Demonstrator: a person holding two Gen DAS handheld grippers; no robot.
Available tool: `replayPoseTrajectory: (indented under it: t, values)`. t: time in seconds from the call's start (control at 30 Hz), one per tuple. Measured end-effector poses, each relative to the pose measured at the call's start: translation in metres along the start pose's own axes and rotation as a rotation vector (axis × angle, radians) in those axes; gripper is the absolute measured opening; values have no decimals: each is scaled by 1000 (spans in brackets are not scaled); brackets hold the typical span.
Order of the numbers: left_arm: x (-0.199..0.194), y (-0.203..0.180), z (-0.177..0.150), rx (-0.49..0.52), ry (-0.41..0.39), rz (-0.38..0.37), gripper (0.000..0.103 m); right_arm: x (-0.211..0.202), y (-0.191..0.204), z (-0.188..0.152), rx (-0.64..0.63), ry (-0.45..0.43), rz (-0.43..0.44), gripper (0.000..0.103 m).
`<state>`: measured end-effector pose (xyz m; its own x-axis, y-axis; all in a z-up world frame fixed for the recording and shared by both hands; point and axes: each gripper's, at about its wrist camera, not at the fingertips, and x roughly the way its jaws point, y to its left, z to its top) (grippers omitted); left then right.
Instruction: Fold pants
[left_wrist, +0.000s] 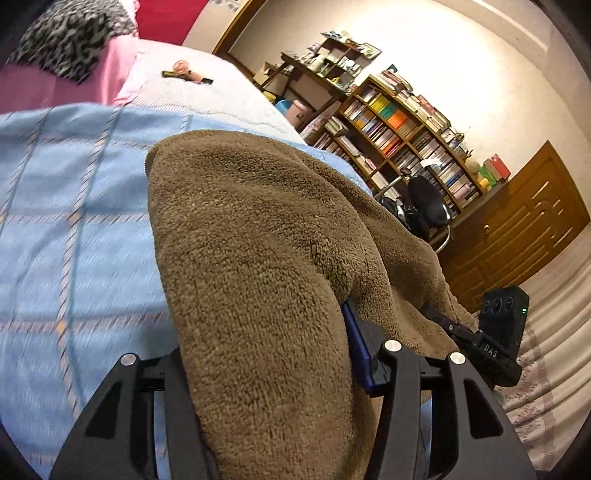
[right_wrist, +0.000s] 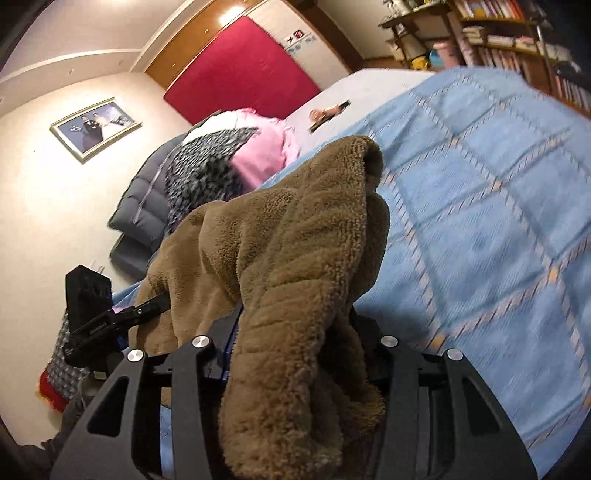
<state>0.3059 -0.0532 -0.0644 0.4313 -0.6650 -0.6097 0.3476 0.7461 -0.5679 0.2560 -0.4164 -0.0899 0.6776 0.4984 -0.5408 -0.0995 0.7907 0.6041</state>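
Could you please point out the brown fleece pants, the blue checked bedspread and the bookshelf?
brown fleece pants (left_wrist: 251, 236), left wrist view, raised fold.
blue checked bedspread (right_wrist: 498, 206), right wrist view, bare middle.
bookshelf (left_wrist: 402, 136), left wrist view, book rows.

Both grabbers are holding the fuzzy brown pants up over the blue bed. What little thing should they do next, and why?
Probably carry the fuzzy brown fleece pants forward and lower them flat onto the blue checked bedspread. The left gripper and right gripper each pinch thick bunched fabric, and the rest hangs crumpled, so it likely needs spreading before any neat fold.

Bed w/ blue checked cover (right_wrist: 498, 192), bookshelf (left_wrist: 406, 140), wood door (left_wrist: 524, 229)
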Motion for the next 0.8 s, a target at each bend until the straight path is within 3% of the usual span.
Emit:
replayPoseTrajectory:
  t: [0.23, 0.47, 0.6, 0.7, 0.8]
  values:
    - [68, 4, 39, 23, 2, -5, 52, 30, -38, 39, -19, -32, -80, 48]
    - [122, 25, 41, 31, 51, 50, 54, 72, -82, 35, 17, 20, -149, 48]
    - [128, 36, 33, 27, 51, 46, 67, 76, -95, 30, 60, 23, -137, 54]
    - [121, 40, 33, 22, 64, 54, 68, 68, -88, 32, 55, 19, -166, 61]
    - [109, 39, 39, 2, 53, 94, 68, 49, -75, 37, 30, -41, -225, 63]
